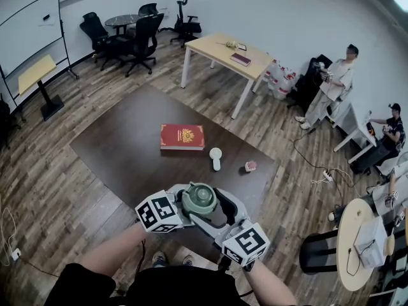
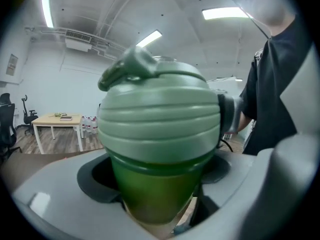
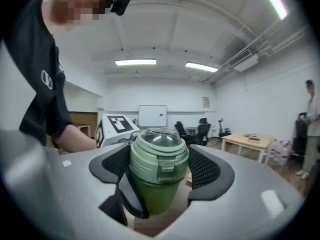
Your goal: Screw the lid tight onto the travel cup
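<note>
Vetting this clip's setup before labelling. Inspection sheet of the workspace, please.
Surface: dark brown table on a wood-plank floor.
Job's things: green travel cup with its lid on, held up between both tongs.
Clutter: red book, white object, small pink item on the table.
Grippers: left tongs clamp the cup body; right tongs clamp the lid.
Cables: power strip and cord on the floor.
Surroundings: light wooden table, office chairs, whiteboard, people.

travel cup (image 3: pixel 152 194) body: hidden under lid (image 1: pixel 199 198) in head view | small pink thing (image 1: pixel 250 166): too small to tell
</note>
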A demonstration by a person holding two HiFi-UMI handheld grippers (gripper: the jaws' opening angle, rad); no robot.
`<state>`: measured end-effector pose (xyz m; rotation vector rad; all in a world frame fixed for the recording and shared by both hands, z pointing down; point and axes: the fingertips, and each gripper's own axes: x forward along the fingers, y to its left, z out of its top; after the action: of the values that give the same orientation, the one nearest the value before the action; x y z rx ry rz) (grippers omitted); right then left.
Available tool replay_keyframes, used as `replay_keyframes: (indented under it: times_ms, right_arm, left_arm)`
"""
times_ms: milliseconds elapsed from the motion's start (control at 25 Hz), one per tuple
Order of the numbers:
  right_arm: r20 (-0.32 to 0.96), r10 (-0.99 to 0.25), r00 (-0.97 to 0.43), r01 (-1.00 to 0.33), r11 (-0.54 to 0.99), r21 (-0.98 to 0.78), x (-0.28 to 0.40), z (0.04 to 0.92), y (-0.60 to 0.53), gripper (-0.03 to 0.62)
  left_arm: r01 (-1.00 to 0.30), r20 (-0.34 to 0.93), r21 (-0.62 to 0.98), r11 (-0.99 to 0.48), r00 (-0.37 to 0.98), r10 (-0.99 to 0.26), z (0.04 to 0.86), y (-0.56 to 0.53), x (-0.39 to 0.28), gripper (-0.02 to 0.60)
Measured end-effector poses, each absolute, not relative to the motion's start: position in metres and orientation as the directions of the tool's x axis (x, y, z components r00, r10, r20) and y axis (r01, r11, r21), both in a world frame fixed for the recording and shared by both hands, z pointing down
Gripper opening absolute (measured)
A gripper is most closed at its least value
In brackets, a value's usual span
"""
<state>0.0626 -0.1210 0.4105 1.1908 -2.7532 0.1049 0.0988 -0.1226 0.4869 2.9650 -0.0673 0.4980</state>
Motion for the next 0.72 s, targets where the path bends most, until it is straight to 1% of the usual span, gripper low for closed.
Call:
replay_keyframes:
  times_ms: [120, 200, 240, 280, 360, 440, 520, 640, 720]
  right_arm:
    - [0.180, -0.882, -0.435, -0.899, 0.437, -0.028, 0.064, 0.415, -0.122, 0.382]
    - [0.180, -0.940, -0.291, -0.957, 0.289, -0.036, 0.068, 0.416, -0.120, 0.382]
    - [0.177, -0.952, -0.250, -0.968, 0.249, -0.030, 0.069, 0.416, -0.119, 0.382]
    - [0.174, -0.955, -0.239, -0.971, 0.239, -0.025, 0.069, 0.416, -0.118, 0.383]
    - [0.167, -0.942, -0.290, -0.957, 0.287, -0.041, 0.068, 0.414, -0.117, 0.385]
    - [0.139, -0.910, -0.391, -0.920, 0.382, -0.085, 0.065, 0.408, -0.117, 0.385]
    - [0.098, -0.853, -0.512, -0.858, 0.505, -0.091, 0.064, 0.398, -0.114, 0.388]
    - [0.087, -0.698, -0.710, -0.703, 0.709, -0.052, 0.064, 0.393, -0.111, 0.393]
    - [0.105, -0.588, -0.802, -0.595, 0.803, -0.048, 0.068, 0.395, -0.111, 0.392]
  left_arm:
    - [-0.090, 0.331, 0.118, -0.989, 0.943, -0.046, 0.490, -0.125, 0.100, 0.414]
    - [-0.094, 0.339, 0.108, -0.990, 0.939, -0.052, 0.492, -0.123, 0.104, 0.414]
    - [-0.093, 0.340, 0.108, -0.990, 0.939, -0.051, 0.493, -0.122, 0.105, 0.414]
    - [-0.092, 0.338, 0.112, -0.989, 0.940, -0.049, 0.493, -0.121, 0.106, 0.414]
    - [-0.093, 0.328, 0.123, -0.988, 0.943, -0.047, 0.492, -0.121, 0.105, 0.414]
    - [-0.096, 0.318, 0.134, -0.986, 0.947, -0.049, 0.490, -0.124, 0.102, 0.414]
    - [-0.094, 0.308, 0.140, -0.986, 0.950, -0.047, 0.486, -0.125, 0.100, 0.414]
    - [-0.075, 0.299, 0.134, -0.988, 0.954, -0.032, 0.480, -0.122, 0.099, 0.414]
    - [-0.057, 0.295, 0.129, -0.990, 0.955, -0.016, 0.478, -0.118, 0.099, 0.414]
